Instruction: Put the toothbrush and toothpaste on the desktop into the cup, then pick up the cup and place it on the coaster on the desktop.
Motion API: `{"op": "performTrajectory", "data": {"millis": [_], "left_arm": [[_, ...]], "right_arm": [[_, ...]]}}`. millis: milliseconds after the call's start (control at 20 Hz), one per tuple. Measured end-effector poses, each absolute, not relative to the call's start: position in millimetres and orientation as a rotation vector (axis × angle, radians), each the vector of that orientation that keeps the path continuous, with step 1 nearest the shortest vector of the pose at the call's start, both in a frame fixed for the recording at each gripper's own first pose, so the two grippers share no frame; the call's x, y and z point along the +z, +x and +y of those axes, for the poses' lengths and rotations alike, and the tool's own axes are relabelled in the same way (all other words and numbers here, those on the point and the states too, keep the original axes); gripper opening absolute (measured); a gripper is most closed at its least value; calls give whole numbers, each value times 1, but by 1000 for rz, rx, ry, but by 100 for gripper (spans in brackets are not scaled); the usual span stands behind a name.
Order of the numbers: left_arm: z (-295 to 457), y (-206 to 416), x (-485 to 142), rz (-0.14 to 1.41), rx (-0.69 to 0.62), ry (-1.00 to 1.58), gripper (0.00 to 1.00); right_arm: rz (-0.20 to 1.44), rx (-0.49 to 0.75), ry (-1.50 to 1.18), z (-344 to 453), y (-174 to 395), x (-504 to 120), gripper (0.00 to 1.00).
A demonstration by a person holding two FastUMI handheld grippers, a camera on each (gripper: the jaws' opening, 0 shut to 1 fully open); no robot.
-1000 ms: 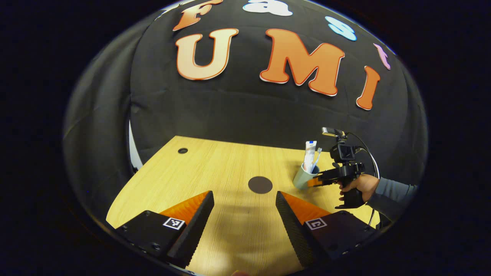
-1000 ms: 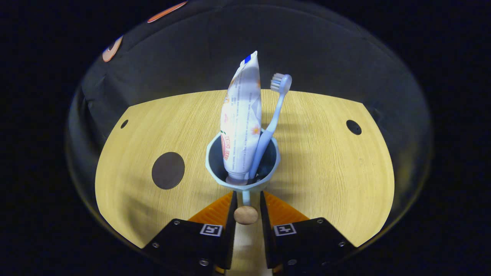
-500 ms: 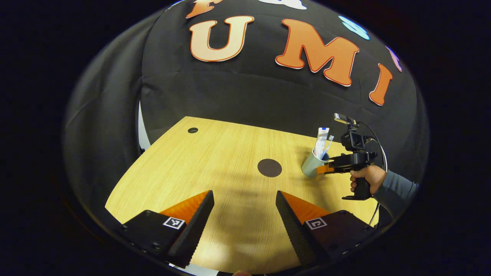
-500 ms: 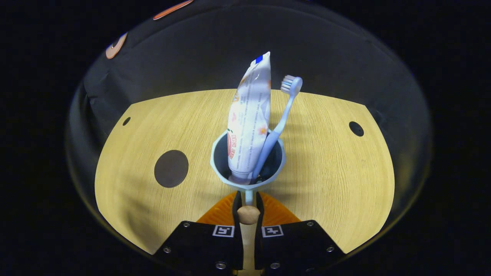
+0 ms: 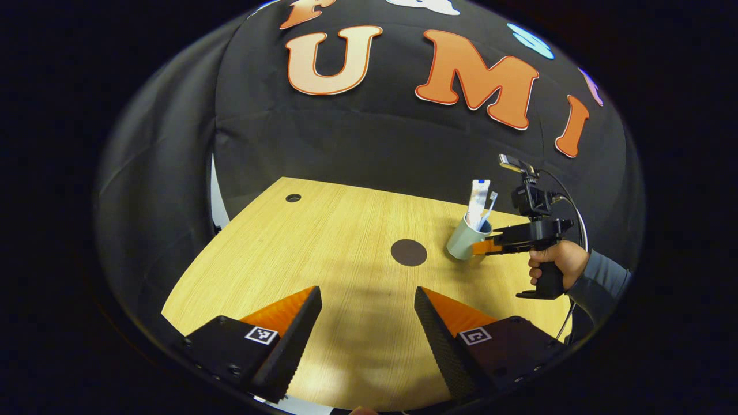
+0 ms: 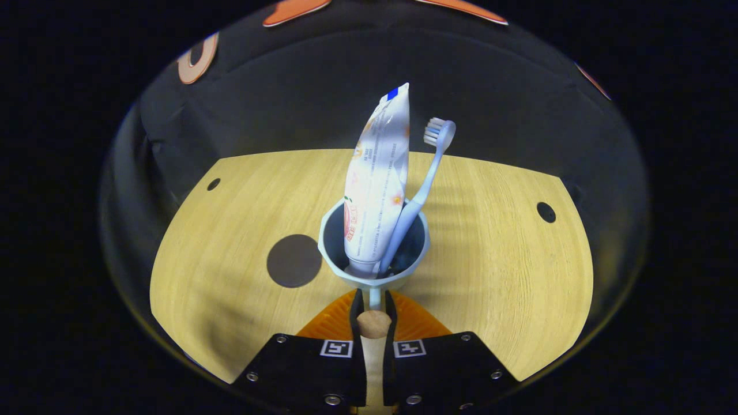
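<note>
Left gripper view: left tool (image 5: 367, 323), fingers wide apart, over light wooden desk (image 5: 323, 242); round dark coaster (image 5: 409, 252) just left of pale blue-green cup (image 5: 464, 241), carried by right tool (image 5: 481, 247).

Right gripper view: right tool (image 6: 373, 316) clamped on cup handle (image 6: 373, 317); white toothpaste tube (image 6: 376, 184) and light blue toothbrush (image 6: 424, 184) upright inside cup (image 6: 373, 276); coaster (image 6: 294, 260) near, left.

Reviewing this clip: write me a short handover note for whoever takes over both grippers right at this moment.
Right gripper: jaws shut on the cup handle, carrying the cup; it looks lifted off the desktop, though I can't be sure.
Left gripper: jaws open, idle over the near desktop.
Toothpaste and toothbrush stand in the cup: done.
Left: move the cup onto the dark round coaster, which lies to its left in the right gripper view, set it down and release.
</note>
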State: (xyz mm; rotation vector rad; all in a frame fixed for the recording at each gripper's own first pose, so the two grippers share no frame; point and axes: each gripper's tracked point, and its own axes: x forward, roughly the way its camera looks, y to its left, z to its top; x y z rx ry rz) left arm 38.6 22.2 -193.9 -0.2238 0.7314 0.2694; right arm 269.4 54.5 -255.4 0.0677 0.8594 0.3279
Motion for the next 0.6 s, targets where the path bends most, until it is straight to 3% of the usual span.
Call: {"op": "performTrajectory", "data": {"millis": [600], "left_arm": [[-24, 27, -213, 788, 333, -239, 98]], "right_arm": [[839, 460, -11, 50, 268, -254, 11]]}}
